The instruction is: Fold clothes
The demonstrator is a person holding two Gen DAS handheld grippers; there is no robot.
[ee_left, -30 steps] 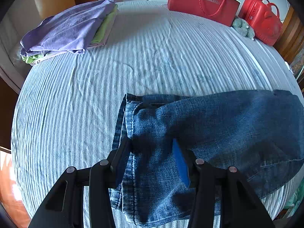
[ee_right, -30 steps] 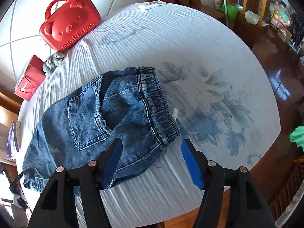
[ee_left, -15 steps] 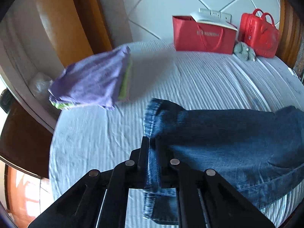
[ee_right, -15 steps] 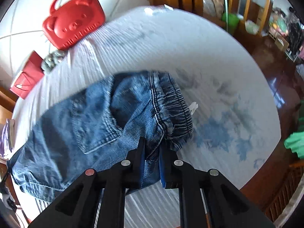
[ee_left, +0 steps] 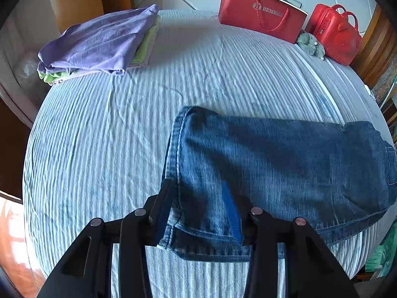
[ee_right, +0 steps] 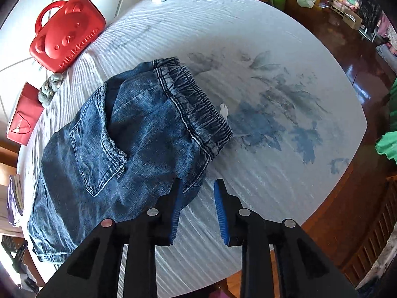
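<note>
Left wrist view: left gripper [ee_left: 201, 211] spread apart over the hem end of the jeans [ee_left: 285, 168], which lie flat on the striped bed [ee_left: 99, 149]. Folded purple shirt pile [ee_left: 99, 42] far beyond the jeans. Right gripper [ee_right: 198, 211] also apart, just beside the jeans' waistband [ee_right: 196, 104], holding nothing.

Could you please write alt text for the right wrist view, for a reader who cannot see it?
Folded blue jeans lie on a pale striped tablecloth, elastic waistband nearest the open right gripper. A red bear-face case sits at the table's far edge.
</note>
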